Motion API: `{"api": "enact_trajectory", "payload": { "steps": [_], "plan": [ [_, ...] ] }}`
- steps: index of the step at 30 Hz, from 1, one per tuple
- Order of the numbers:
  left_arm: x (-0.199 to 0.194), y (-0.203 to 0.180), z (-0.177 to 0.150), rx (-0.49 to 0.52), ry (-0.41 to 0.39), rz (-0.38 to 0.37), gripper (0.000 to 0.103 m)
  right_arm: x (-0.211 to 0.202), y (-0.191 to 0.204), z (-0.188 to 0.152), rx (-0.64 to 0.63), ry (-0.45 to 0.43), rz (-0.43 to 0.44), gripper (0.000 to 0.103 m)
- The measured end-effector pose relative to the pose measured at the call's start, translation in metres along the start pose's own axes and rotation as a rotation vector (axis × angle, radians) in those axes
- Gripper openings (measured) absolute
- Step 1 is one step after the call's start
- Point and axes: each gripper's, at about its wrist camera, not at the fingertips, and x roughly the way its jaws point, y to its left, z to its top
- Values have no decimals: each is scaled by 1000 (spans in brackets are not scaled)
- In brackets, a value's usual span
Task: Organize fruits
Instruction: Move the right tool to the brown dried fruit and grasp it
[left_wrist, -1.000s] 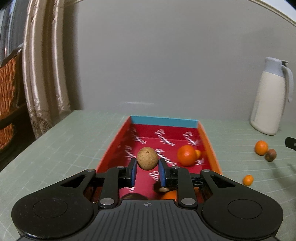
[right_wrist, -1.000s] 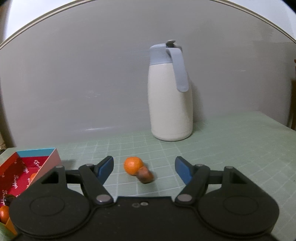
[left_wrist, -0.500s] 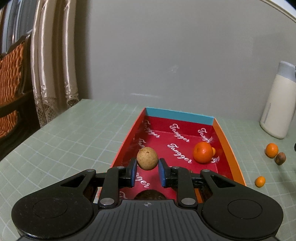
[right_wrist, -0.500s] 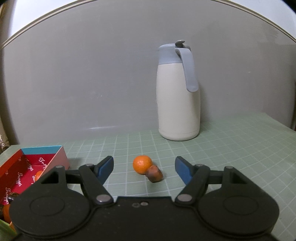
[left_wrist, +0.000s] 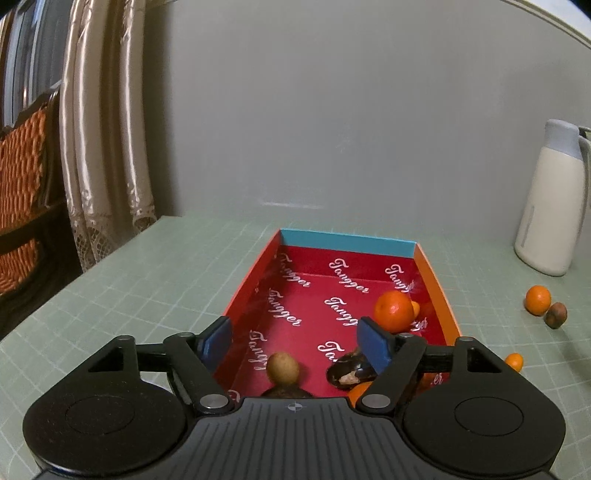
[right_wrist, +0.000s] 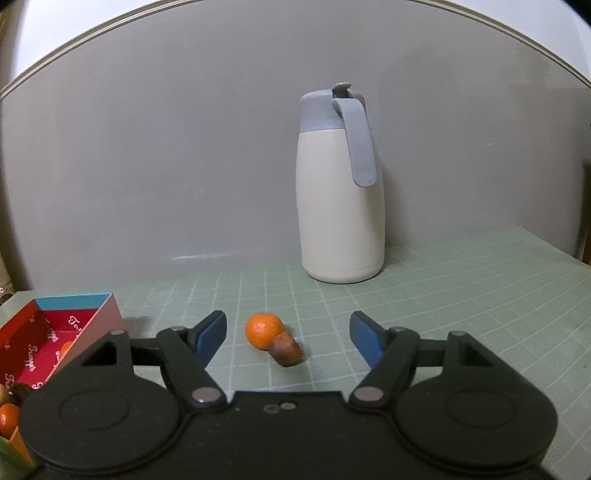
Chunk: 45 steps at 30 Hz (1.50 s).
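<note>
Jaws of left gripper (left_wrist: 295, 341) just opened, standing wide apart, nothing clamped; tan round fruit (left_wrist: 283, 367) lying free on floor of red box (left_wrist: 437, 295), below and between the pads, touching neither. Jaws of right gripper (right_wrist: 284, 332) likewise wide apart, empty, aimed at an orange mandarin (right_wrist: 263, 330) with a brown fruit (right_wrist: 286, 350) touching it at its 5 o'clock, both on green gridded mat (right_wrist: 443, 295). Already in box: larger mandarin (left_wrist: 393, 311) toward 2 o'clock of tan fruit, dark split fruit (left_wrist: 351, 371) at its 3 o'clock, further orange pieces partly hidden under gripper body. Still outside on mat: mandarin and brown fruit pair at 3 o'clock of box, small kumquat (left_wrist: 513, 362) near box's right wall. White jug (right_wrist: 340, 199) standing upright at 12 o'clock behind the pair, well apart. Judged step: release of one fruit into box complete; collection of the remainder pending. Next move judged to call for right gripper advancing over the touching pair, centring on one fruit only, closing gently since round fruit rolls readily; left gripper to lift clear of box without nudging contents.
</note>
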Motion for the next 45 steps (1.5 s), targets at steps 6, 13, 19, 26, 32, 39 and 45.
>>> {"api": "enact_trajectory", "payload": {
  "steps": [6,13,19,26,32,39,45],
  "plan": [
    [-2,1,1,6,-7,8,78,4,-1,-1,-10,17,10,73],
    [-1,19,2,-34,-19,50,78,26,10,-9,-115,80,10,69],
    [2,41,3,-76,-34,103,78,44,12,-11,-132,125,9,61],
    [12,73,2,-151,-33,169,78,63,18,-13,-149,167,-1,52],
    [26,98,-1,-214,-3,213,78,81,24,-17,-178,196,-13,48],
    [30,105,-4,-211,14,230,78,102,25,-16,-161,262,-24,30],
    [26,106,-4,-216,13,230,78,102,24,-15,-138,271,-17,27]
  ]
}}
